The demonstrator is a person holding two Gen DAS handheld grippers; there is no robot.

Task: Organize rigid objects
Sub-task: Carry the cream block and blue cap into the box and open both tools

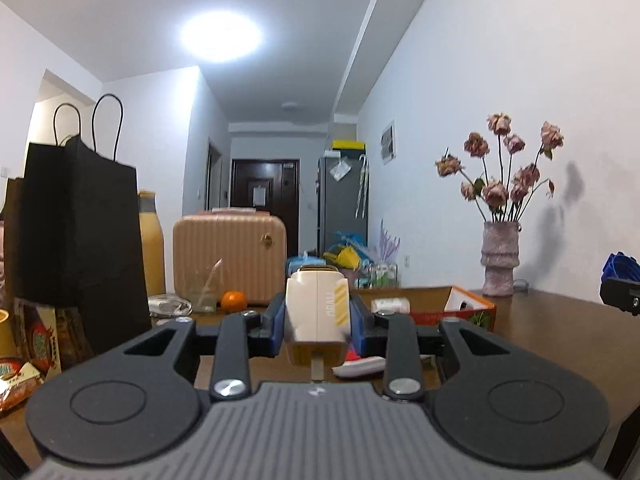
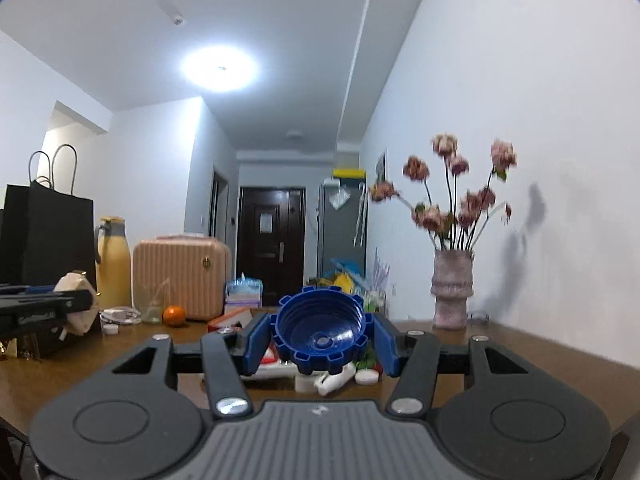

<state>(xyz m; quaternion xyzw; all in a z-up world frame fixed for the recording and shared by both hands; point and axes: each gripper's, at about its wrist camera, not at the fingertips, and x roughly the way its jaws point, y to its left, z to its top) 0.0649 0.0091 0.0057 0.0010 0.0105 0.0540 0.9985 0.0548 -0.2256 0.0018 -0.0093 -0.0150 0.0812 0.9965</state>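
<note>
Left wrist: cream charger (image 1: pixel 316 312) clamped between tool (image 1: pixel 318 326) fingers

Bag: black paper bag (image 1: pixel 76 224) with handles, standing far left on the bench (image 1: pixel 560 332).
Case: ribbed pink suitcase (image 1: pixel 230 258) behind an orange (image 1: pixel 234 300).
Vase: pink vase (image 1: pixel 498 258) of dried roses by the wall.

Cream charger (image 1: pixel 316 308) with yellow stripes, blue ridged cap (image 2: pixel 320 330), seemingly pinkish vase (image 2: pixel 452 288).
</note>
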